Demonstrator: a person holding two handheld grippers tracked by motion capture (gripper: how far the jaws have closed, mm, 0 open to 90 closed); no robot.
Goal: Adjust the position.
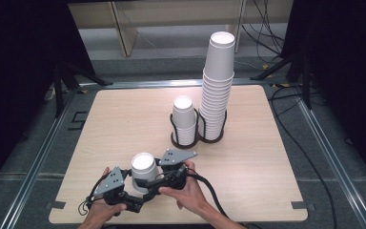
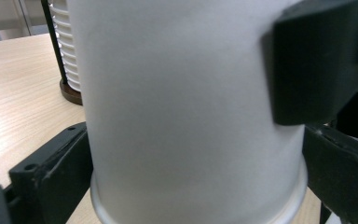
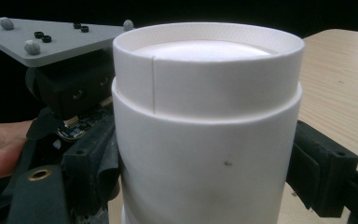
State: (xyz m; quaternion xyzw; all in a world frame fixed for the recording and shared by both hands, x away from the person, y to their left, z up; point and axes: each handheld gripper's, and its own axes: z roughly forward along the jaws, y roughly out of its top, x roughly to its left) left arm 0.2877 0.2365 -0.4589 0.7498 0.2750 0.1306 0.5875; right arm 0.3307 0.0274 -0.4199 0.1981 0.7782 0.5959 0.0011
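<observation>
Here you are at the near edge of the table (image 1: 124,119), both hands in close, and the white paper cup (image 1: 143,169) stands upside down right between your two tools. Your right tongs (image 1: 155,186) come at it from the right, and in the right gripper view a black jaw sits flush on either flank of the cup – that reads as clamped on it, pads against the paper. Your left tongs (image 1: 136,200) reach in from the near left side, low on the cup. The left gripper view has the cup wall rising straight up between the two jaws, with one jaw of the right tongs set on the wall higher up. Whether the left jaws actually press on the paper or just stand at its sides, you cannot tell from here.

The grey plate (image 3: 51,37) of the left tongs sits just beside the cup, your thumb (image 3: 0,158) under it. Beyond both tongs, well apart from them, stands the short stack of cups (image 1: 184,121) – and touching it on the right, the tall stack (image 1: 217,90)
</observation>
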